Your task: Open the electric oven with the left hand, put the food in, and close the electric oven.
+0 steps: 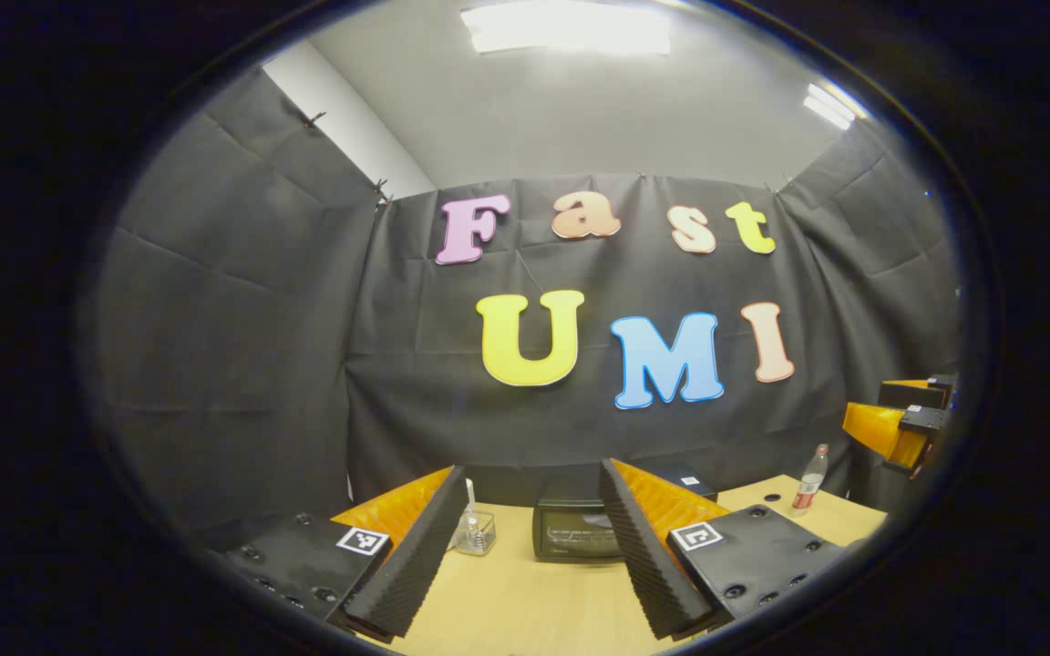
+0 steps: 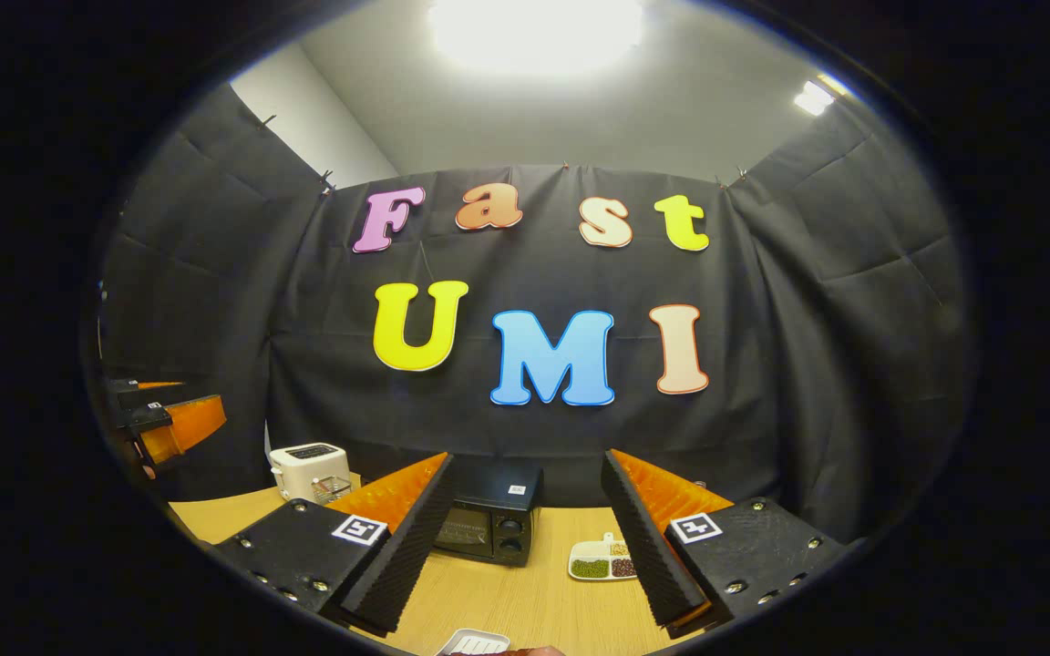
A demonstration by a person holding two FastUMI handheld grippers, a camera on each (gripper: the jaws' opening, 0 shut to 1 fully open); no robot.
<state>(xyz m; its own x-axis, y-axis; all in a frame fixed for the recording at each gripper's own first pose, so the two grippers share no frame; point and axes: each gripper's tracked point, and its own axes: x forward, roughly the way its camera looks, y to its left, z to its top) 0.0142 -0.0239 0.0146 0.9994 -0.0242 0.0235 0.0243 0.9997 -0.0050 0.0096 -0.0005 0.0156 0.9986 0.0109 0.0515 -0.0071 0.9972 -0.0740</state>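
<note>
Left gripper gapes empty before the closed oven

We see the left gripper built from black plates studded with screws, each carrying a square black-and-white marker. Its ridged fingers sit on ribbed orange backing. The right gripper has the same plates, screws, markers and orange ribs.

No text can be read; the electric oven carries only a tiny illegible sticker.
</note>
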